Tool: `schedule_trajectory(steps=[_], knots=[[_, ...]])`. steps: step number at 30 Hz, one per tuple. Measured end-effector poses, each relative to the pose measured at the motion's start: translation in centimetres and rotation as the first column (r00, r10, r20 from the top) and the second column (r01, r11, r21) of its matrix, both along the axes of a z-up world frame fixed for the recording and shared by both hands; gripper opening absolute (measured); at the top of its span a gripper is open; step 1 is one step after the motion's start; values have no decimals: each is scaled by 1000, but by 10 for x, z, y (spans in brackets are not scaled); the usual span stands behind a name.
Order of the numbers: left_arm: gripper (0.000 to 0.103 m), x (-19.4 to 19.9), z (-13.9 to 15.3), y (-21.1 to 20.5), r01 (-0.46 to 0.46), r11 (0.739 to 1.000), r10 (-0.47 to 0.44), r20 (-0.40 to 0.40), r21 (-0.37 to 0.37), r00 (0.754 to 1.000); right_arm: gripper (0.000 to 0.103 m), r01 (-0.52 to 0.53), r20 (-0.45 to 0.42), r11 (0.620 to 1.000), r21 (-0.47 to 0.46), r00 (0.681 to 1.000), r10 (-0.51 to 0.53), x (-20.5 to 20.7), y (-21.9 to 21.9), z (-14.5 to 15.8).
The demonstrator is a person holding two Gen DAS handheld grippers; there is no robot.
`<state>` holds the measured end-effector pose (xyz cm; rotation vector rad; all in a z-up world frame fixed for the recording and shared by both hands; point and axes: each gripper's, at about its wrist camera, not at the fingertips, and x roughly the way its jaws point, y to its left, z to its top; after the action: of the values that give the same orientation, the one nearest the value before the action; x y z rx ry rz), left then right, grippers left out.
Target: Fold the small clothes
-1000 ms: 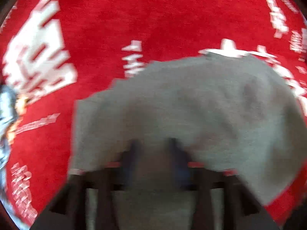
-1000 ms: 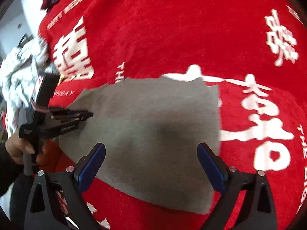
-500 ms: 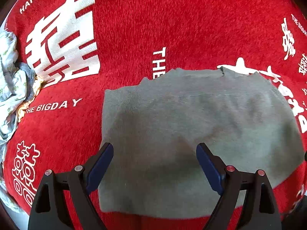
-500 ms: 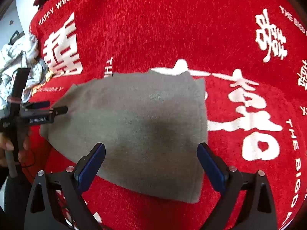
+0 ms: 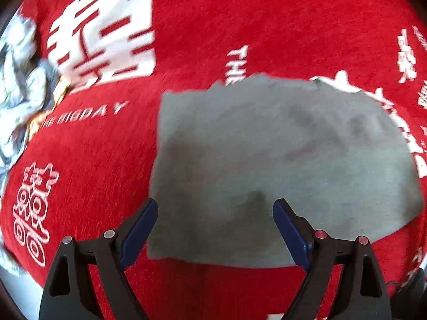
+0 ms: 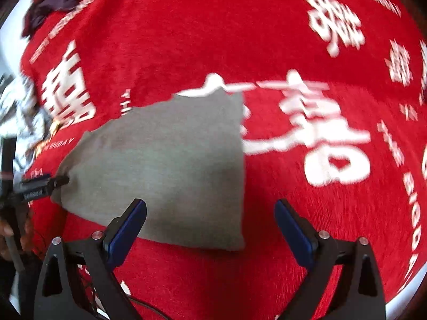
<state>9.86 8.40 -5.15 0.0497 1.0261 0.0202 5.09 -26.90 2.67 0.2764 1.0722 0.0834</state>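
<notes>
Two grippers are hovering with their jaws spread wide and nothing between the pads. Your left gripper is hanging above the near edge of the flat grey knit garment, which is lying on the red plush cloth with white lettering, its near-left corner sitting just ahead of the left-hand pad. Your right gripper is framing the garment's near-right corner between its jaws, with the cloth bare ahead of the right-hand pad.

Both views are smearing with motion, so you are risking a misjudged pinch: closing low could catch the plush cloth along with the grey fabric and drag it. Gripping only the top layer could pull the fold apart. The crumpled white patterned garment, lying well off to the left-hand side, is posing little danger.
</notes>
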Motion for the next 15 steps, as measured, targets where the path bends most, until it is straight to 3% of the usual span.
schedule_trajectory(steps=[7, 13, 15], knots=[[89, -4, -3, -5, 13, 1000, -13, -1, 17, 1000, 98, 8, -5, 1000, 3, 1000, -8, -3, -3, -6], [89, 6, 6, -32, 61, 995, -61, 3, -77, 998, 98, -61, 23, 997, 44, 998, 60, 8, 33, -2], [89, 14, 12, -49, 104, 992, -103, 25, -73, 994, 98, -106, 41, 994, 33, 994, 104, 17, 50, -3]])
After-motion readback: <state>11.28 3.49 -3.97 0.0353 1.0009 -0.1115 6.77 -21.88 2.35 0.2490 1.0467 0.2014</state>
